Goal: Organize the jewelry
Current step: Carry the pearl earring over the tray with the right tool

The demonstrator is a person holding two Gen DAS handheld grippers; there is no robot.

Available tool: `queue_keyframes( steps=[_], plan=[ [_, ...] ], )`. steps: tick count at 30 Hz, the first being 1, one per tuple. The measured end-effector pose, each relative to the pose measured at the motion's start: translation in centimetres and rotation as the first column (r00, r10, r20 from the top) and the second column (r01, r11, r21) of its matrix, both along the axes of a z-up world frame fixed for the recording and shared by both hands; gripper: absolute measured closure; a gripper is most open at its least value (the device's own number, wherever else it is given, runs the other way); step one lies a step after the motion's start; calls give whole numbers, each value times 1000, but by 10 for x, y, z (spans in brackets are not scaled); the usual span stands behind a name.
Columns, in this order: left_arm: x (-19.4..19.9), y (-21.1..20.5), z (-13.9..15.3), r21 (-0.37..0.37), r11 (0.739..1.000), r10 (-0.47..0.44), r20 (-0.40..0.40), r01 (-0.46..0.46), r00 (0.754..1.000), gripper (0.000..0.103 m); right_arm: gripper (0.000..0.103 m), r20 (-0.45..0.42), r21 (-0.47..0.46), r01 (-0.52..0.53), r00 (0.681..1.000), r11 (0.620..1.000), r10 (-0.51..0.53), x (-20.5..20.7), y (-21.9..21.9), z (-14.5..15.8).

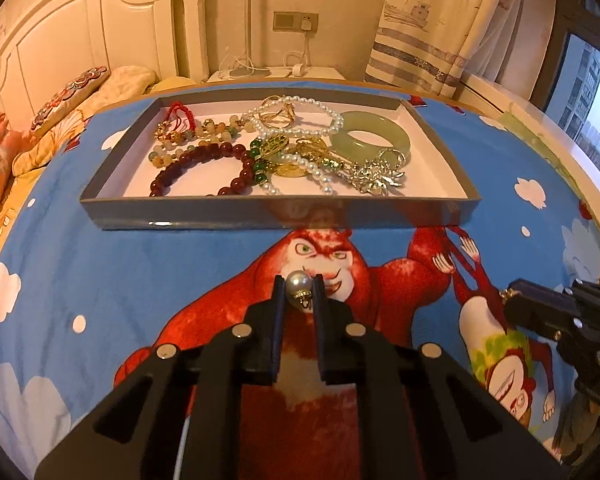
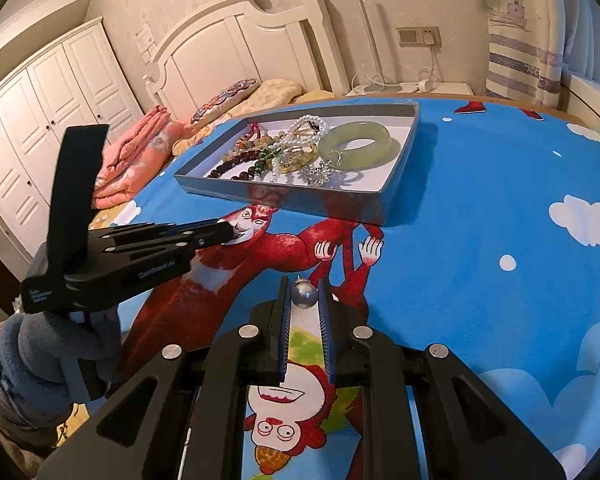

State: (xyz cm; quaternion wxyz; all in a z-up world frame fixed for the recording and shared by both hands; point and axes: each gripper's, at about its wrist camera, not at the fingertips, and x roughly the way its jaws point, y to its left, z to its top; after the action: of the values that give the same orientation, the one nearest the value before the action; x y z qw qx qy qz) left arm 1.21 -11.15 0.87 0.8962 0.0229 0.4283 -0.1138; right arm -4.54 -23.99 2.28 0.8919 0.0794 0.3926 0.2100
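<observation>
The left wrist camera sits just behind the left gripper and looks forward and down along its fingers. It faces the long side of the tray straight on, with the headboard and curtain behind it. The right wrist camera sits behind the right gripper in the same way, but it sees the tray from a corner and from farther away. Both views share the tray and the blue cloth. Each view also shows the other gripper at its edge.
</observation>
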Motion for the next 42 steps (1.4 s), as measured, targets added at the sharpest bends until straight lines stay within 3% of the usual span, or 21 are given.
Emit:
queue_keyframes(
  steps=[16, 24, 34, 42],
  plan=[
    [-14, 27, 5, -29, 1000, 11, 23, -10, 1000, 90, 87, -5, -53, 23, 1000, 998, -23, 5, 10, 2],
    [-12, 40, 20, -37, 999, 18, 64, -15, 998, 90, 87, 48, -79, -17, 999, 997, 21, 17, 38, 16],
    [15, 54, 54, -77, 997, 25, 129, -15, 991, 90, 87, 107, -80, -5, 994, 997, 13, 56, 60, 33],
    [42, 53, 57, -92, 996, 20, 130, -8, 991, 90, 87, 123, -73, 46, 992, 996, -37, 82, 49, 37]
  ],
)
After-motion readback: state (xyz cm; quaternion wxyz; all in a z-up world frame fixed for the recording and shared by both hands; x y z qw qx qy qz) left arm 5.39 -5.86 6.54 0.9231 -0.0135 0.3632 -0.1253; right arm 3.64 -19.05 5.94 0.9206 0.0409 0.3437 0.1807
